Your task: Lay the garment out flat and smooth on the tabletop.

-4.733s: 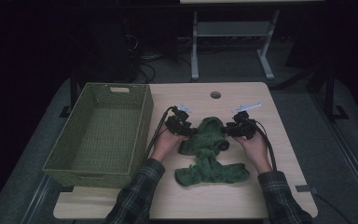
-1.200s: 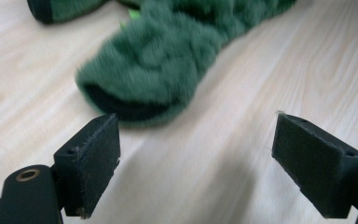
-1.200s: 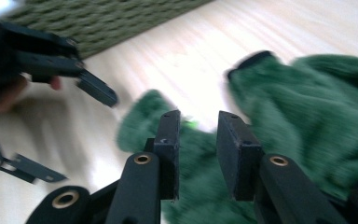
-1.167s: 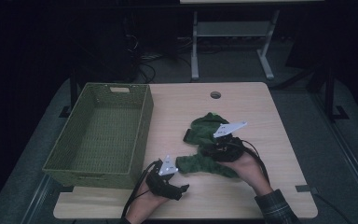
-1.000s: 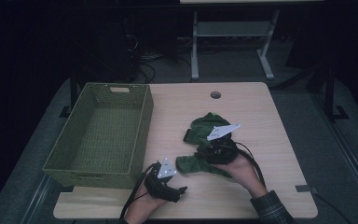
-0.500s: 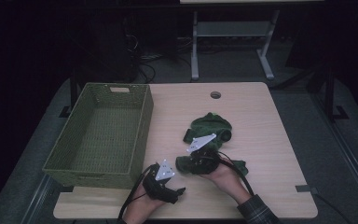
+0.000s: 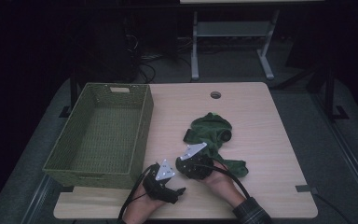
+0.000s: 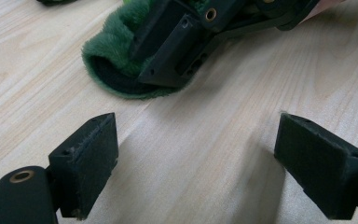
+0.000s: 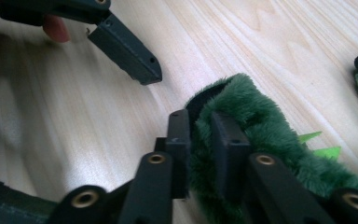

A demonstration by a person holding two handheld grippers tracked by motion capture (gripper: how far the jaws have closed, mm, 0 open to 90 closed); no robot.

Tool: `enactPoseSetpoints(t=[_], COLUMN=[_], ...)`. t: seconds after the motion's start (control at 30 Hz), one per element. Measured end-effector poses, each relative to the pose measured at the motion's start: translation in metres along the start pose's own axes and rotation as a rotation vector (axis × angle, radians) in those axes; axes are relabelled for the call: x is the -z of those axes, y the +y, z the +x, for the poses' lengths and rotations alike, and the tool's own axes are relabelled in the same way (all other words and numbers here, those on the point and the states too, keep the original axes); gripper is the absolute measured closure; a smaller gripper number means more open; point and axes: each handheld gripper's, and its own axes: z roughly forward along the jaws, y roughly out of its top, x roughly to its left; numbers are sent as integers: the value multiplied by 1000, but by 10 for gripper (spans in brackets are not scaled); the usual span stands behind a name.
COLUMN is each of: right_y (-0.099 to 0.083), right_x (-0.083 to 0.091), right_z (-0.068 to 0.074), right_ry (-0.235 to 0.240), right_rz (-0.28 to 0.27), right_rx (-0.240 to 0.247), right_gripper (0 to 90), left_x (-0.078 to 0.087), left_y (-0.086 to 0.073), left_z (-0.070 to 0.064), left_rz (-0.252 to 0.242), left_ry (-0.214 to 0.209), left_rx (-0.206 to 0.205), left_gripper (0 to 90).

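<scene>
A fuzzy dark green garment lies crumpled on the wooden table, right of centre. My right gripper is shut on a folded edge of the garment, with plush fabric bulging between and around its jaws. My left gripper rests low near the table's front edge, just left of it. Its jaws stand wide open over bare wood, nothing between them. In the left gripper view the right gripper and the held garment edge lie just ahead. A left gripper finger shows in the right gripper view.
A green woven basket stands on the table's left side with nothing in it. A small round hole sits near the table's far edge. A metal stand and cables are on the dark floor beyond.
My right gripper has come left and toward the front edge, pulling the garment's edge along until it sits close to the left gripper. The left gripper has barely moved.
</scene>
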Motion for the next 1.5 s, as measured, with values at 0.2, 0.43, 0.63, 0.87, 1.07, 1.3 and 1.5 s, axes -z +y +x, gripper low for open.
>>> enactPoseSetpoints(t=[0.2,0.43,0.63,0.87,1.07,1.3,1.5], right_y=[-1,-6,-5,-3,-2,-9,-18], right_x=[4,21,44,60,77,96,103], right_z=[-2,-1,-4,-12,-22,-37,-48], right_ry=[63,133,136,133,114,104,40], right_rz=[25,3,-59,-125,-181,-250,-248], right_rx=[3,-37,-33,-65,-94,-148,-172], right_gripper=[826,866,874,875,876,875,874], left_x=[0,0,0,0,0,-1,0], left_y=[0,0,0,0,0,0,0], left_z=[0,0,0,0,1,0,1], left_rz=[0,-1,-1,-2,-5,-3,-2], left_ry=[0,2,0,0,1,-2,0], left_rx=[1,2,0,-1,-7,0,-2], left_gripper=[127,128,128,128,128,128,128])
